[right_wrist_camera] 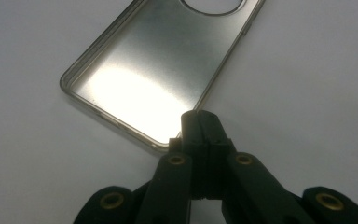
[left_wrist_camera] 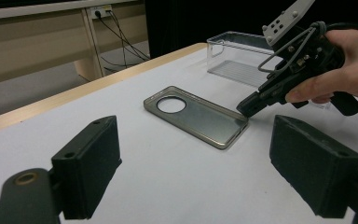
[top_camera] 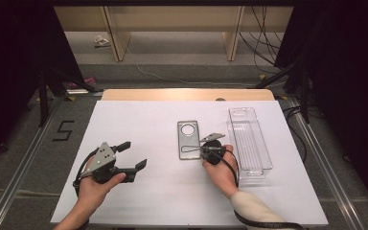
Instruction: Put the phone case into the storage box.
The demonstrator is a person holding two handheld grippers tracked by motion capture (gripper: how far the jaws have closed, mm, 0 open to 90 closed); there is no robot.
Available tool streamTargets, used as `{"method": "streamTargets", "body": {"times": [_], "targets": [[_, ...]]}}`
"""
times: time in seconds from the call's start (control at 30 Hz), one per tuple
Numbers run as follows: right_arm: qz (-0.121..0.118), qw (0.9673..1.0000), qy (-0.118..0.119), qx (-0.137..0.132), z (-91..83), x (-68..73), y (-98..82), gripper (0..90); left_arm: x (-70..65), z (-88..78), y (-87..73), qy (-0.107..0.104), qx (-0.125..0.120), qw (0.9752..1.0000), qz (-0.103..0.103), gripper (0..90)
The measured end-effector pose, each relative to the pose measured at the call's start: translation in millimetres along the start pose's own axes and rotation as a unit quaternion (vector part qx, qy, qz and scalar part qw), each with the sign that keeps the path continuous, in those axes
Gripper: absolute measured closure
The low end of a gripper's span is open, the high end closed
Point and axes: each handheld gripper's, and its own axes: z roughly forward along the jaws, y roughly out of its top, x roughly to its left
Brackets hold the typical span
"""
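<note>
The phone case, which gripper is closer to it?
Right. The right gripper has its closed jaws at a corner of the phone case; whether they pinch its rim is unclear. The left gripper, open, hovers well off to the case's left.

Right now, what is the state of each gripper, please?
Left gripper: open, holding nothing.
Right gripper: shut on the corner rim of the phone case.

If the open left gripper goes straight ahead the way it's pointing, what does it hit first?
Probably the grey translucent phone case lying flat on the white table, which sits between the left gripper jaws' line; depth is uncertain.
</note>
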Motion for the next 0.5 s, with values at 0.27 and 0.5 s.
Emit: {"method": "streamTargets", "body": {"times": [0.27, 0.5], "targets": [[-0.006, 1.0, 0.004, -0.002, 2.3, 5.2, 0.3, 90.0, 0.1, 0.1, 0.0, -0.001, 0.0, 1.0, 0.0, 15.9], [-0.011, 0.9999, 0.01, -0.003, 4.3, 9.5, 1.3, 90.0, 0.1, 0.0, 0.0, 0.0, 0.0, 1.0, 0.0, 15.9]]}}
